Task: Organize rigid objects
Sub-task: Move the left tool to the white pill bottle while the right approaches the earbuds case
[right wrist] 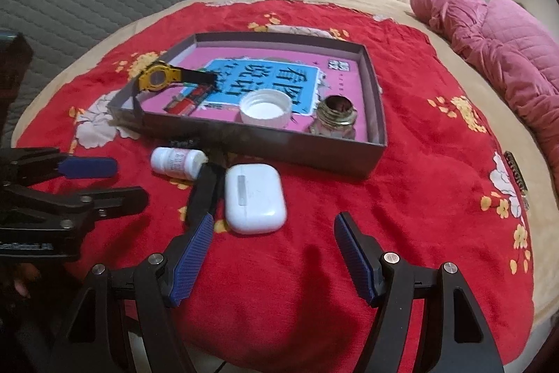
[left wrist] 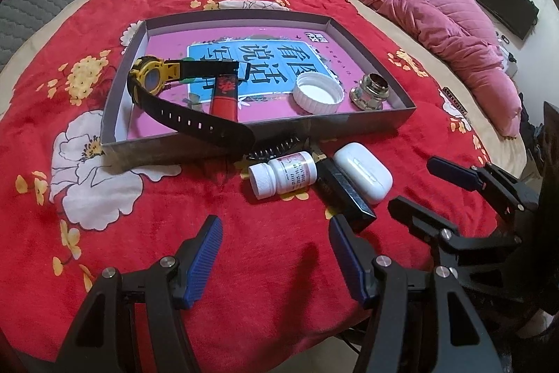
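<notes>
- Three loose things sit on the red blanket [right wrist: 401, 198] just off the near wall of the box [right wrist: 290, 145]: a white bottle [right wrist: 176, 161], a black bar [right wrist: 204, 189] and a white earbud case [right wrist: 254, 198].
- The case looks like the next grab to me. It lies straight ahead of the right tool [right wrist: 272, 254], just past the tips and a bit toward its left finger, with the long axis running away from the tool toward the box.
- The right tool is clearly nearer to it. The left tool [left wrist: 274, 254] lines up more with the bottle [left wrist: 283, 173] and has the bar [left wrist: 344, 194] right at its right fingertip.
- Both tools are spread wide, nothing in either.
- Already in the box: watch [left wrist: 153, 79], red tube [left wrist: 225, 100], white cap [left wrist: 318, 93], metal fitting [left wrist: 371, 91].
- Writing: big Chinese characters on the blue panel of the box floor, upside down from here; I make out 看图说话. The bottle label has small print I can't read.
</notes>
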Motion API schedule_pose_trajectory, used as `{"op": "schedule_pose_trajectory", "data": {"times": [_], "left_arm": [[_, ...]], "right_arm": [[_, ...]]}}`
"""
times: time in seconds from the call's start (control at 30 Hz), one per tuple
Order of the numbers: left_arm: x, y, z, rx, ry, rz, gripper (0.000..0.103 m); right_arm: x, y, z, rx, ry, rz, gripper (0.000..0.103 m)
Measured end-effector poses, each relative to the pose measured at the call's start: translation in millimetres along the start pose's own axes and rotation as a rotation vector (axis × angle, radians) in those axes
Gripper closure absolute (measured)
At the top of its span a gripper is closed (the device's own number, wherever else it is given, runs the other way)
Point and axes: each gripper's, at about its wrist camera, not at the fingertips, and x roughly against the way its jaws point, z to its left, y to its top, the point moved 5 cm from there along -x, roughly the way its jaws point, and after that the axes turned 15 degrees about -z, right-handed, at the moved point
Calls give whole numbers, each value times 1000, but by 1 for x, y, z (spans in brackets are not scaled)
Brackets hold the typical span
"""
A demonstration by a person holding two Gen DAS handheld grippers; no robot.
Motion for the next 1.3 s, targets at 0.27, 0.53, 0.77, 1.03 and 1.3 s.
{"op": "schedule_pose_trajectory", "data": {"times": [0.27,0.53,0.77,1.03,1.3], "left_arm": [[-4,3,4,22,11,-6,40],[-7,6,4,36,5,-5,40],[-14,6,0,35,5,3,40],[-25,12,2,55,25,0,40],[-35,14,3,81,31,10,40]], "right_arm": [[-4,-4,22,8,90,23,30],[-9,-6,3,-56,43,33,30],[-11,-8,-3,-47,4,39,30],[-20,-11,-5,-41,-13,48,30],[-34,-15,-6,-43,-23,69,30]]}}
